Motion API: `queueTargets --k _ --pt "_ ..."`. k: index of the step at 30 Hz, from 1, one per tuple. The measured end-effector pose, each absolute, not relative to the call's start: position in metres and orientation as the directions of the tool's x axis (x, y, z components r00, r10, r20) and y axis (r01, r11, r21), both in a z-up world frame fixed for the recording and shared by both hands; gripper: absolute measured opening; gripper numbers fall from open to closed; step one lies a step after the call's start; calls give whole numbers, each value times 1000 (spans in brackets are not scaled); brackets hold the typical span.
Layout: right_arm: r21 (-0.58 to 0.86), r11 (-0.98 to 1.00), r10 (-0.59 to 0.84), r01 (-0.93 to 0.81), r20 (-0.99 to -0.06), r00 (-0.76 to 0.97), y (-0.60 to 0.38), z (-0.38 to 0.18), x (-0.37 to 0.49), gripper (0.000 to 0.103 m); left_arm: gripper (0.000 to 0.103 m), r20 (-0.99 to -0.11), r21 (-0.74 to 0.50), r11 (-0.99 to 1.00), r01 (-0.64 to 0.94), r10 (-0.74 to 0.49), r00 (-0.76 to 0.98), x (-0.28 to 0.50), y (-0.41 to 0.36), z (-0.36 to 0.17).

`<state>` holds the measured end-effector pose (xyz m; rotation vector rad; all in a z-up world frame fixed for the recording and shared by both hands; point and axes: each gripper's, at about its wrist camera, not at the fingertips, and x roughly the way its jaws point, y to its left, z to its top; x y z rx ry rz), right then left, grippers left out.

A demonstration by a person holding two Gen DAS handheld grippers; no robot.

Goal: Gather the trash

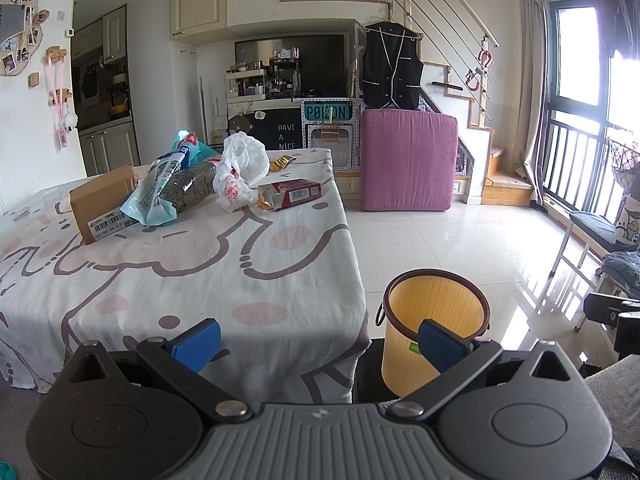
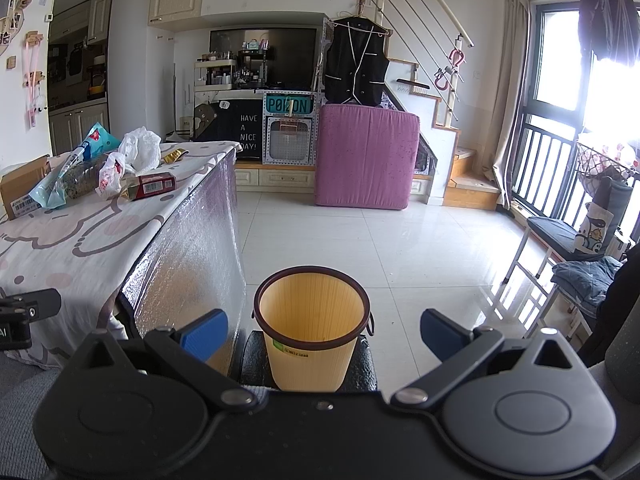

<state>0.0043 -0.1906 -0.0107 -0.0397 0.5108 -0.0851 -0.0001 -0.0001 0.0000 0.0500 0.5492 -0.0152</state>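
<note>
While both tools hung back from the trash, nothing had yet been picked up: the left tool (image 1: 316, 342) had its blue pads spread wide and empty, and the right tool (image 2: 323, 334) likewise stood wide open with nothing between its pads. The trash lay in a cluster toward the far end of the tabletop (image 1: 208, 264): a cardboard box (image 1: 103, 206), a blue snack bag (image 1: 160, 184) leaning on it, a crumpled white plastic bag (image 1: 240, 168), and a torn red carton (image 1: 292, 194) nearest the edge. The yellow bin (image 1: 434, 320) stood open and apparently empty beside the tabletop's near corner.

Doing the first pick well probably meant taking the red carton or the white plastic bag with the left tool, since they lay loose and unburied, pinching a firm fold and carrying it well over the rim before letting go.

From the left wrist, the whole tabletop and pile were laid out plainly. From the right wrist, the yellow bin's (image 2: 312, 312) hollow inside showed squarely, along with a silvery foil sheet (image 2: 188, 248) hanging down the tabletop's side, which the left view did not show.
</note>
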Motion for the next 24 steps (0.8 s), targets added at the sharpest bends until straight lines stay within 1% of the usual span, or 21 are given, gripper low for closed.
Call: queueTargets --k 24 --pt "-59 996 -91 72 -488 868 -193 -11 3 103 103 -522 42 999 28 -2 853 0 0 0"
